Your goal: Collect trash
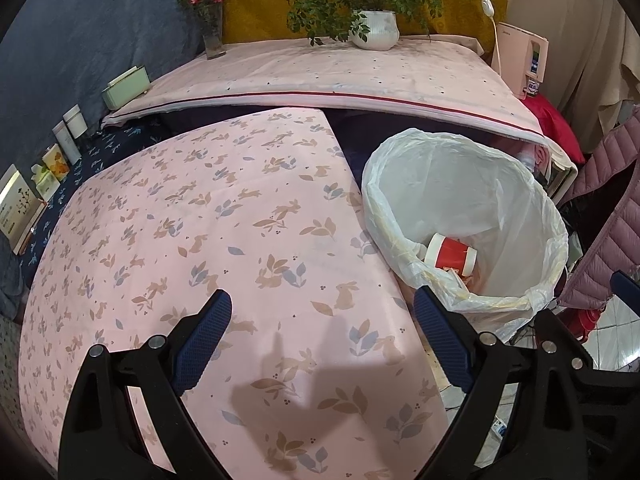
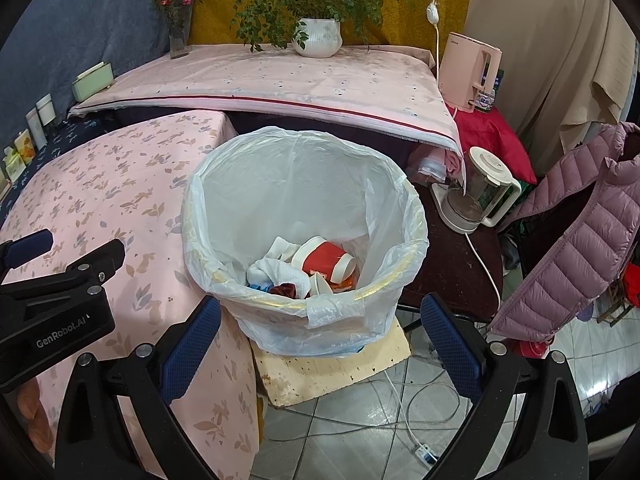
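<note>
A bin lined with a white plastic bag (image 2: 304, 184) stands beside the pink rabbit-print table (image 1: 200, 220). Inside lie a red and white paper cup (image 2: 326, 262), crumpled white tissue (image 2: 276, 270) and other scraps. The same bin (image 1: 472, 184) and cup (image 1: 450, 256) show in the left wrist view. My left gripper (image 1: 322, 312) hovers open over the table's near right part, nothing between its fingers. My right gripper (image 2: 320, 320) is open in front of the bin's near rim, holding nothing. The left gripper (image 2: 60, 264) also shows at the left edge of the right wrist view.
A second pink-covered table (image 2: 260, 80) behind carries a potted plant (image 2: 318, 36) and a flower vase (image 2: 178, 36). A glass kettle (image 2: 476, 190) and a pink appliance (image 2: 466, 70) stand right of the bin. A mauve padded jacket (image 2: 580, 232) hangs at right. Cables (image 2: 400, 404) trail on the tiled floor.
</note>
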A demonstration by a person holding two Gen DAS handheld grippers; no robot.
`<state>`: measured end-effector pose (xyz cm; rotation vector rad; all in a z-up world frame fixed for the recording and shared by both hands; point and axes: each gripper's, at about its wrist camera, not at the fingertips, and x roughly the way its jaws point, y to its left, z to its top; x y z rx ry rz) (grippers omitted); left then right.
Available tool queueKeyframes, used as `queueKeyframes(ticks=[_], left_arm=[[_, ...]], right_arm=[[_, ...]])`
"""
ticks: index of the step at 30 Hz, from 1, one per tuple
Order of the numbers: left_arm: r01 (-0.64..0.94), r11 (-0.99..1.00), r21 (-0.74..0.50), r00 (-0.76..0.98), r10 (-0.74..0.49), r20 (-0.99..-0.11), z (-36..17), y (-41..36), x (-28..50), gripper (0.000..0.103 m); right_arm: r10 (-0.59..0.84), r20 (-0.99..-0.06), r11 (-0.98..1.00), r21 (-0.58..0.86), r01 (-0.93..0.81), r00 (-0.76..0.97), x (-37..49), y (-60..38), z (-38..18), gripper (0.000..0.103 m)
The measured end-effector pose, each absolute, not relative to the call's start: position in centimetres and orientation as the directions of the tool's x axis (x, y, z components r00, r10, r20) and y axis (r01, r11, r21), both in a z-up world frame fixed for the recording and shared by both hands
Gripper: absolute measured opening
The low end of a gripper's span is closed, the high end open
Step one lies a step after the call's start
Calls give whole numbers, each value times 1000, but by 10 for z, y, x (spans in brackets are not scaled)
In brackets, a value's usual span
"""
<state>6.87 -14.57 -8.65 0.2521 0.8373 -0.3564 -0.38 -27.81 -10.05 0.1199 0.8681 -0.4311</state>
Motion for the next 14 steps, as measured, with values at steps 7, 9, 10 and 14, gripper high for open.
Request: queueKeyframes(ticks=[7,9,10,14], left_arm=[[406,911,72,609,-211,-764,-87,-145,70,88],[402,913,69,609,-210,-765,-87,-144,71,88],[405,912,65,606,-214,-766,-87,-144,71,88],[413,908,65,603,-219,-767,-88,-144,71,88]], right_arm=[[-317,-760,907,-70,414,567,-4,-278,-100,96],[-318,-761,907,-71,414,566,-3,-278,-100,96],[-318,-760,908,-71,414,567,-3,-278,-100,96],[-317,-760,908,-70,414,567,-4,-278,-100,96]])
